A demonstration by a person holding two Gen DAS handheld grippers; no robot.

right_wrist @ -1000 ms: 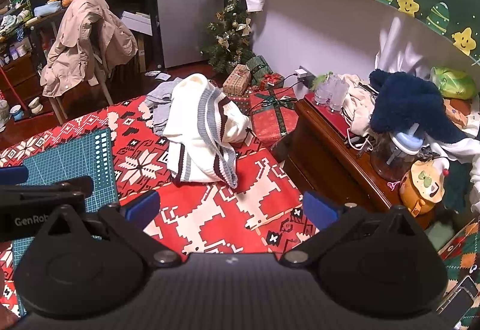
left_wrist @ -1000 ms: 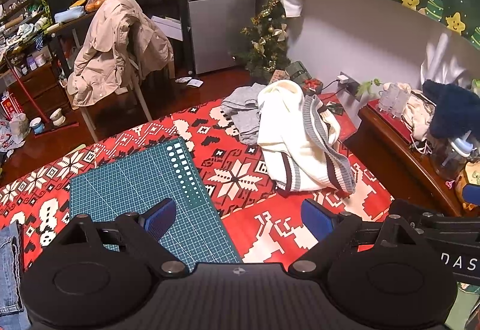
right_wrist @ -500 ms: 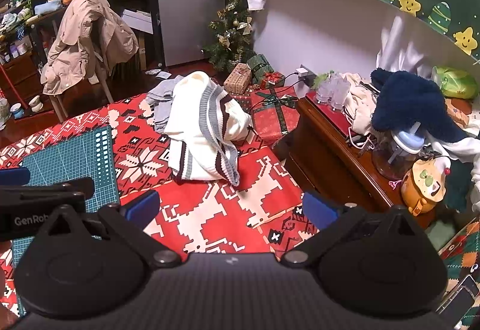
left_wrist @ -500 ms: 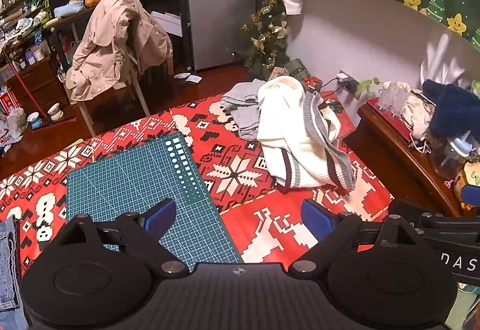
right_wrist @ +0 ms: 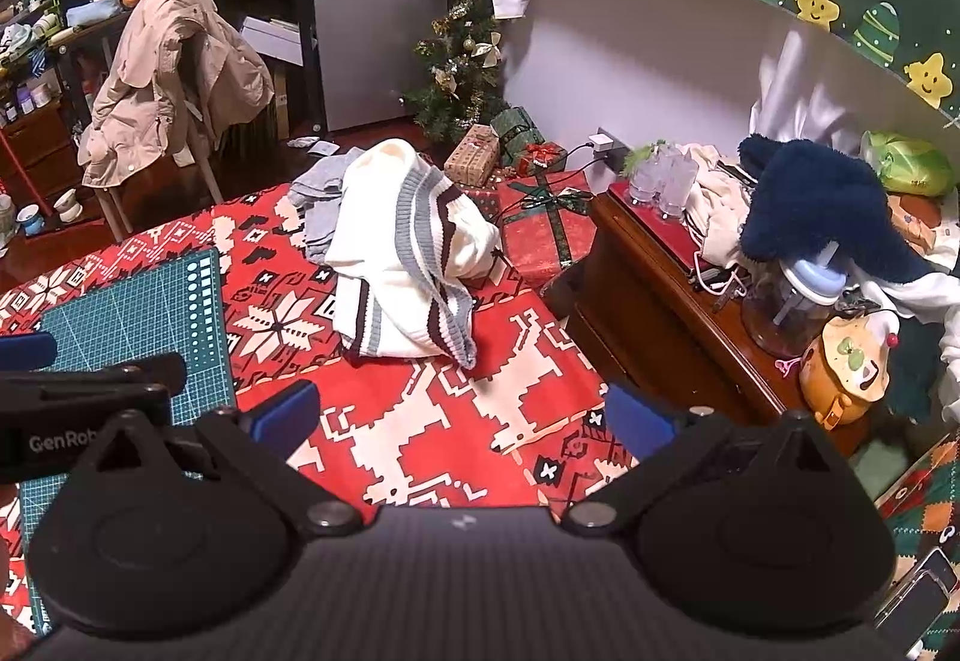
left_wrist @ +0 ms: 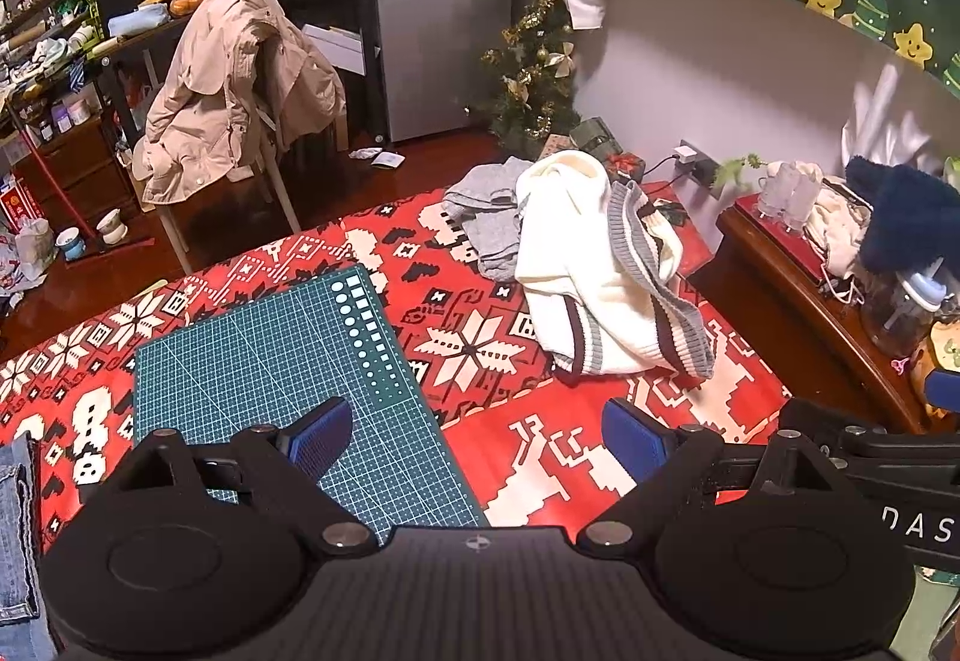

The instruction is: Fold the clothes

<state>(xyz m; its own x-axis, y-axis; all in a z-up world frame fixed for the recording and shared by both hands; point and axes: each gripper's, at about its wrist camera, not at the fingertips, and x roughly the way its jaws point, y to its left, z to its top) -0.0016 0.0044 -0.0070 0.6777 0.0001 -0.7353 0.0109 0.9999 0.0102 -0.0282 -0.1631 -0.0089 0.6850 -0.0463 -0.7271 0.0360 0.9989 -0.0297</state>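
Over red patterned cloth, left gripper and right gripper both wide, empty; views barely shifted since a second ago. Crumpled cream knit sweater with grey-striped trim untouched; folding not begun.

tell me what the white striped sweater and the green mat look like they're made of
White striped sweater: knitted yarn, probably wool or acrylic; the grey and dark striped edging is ribbed and the body slumps in soft folds. Green mat: looks like matte vinyl or rubber, a cutting mat; it lies flat and stiff with a printed grid.

Dim warm indoor light, sharp centre, strong fisheye bending at edges.
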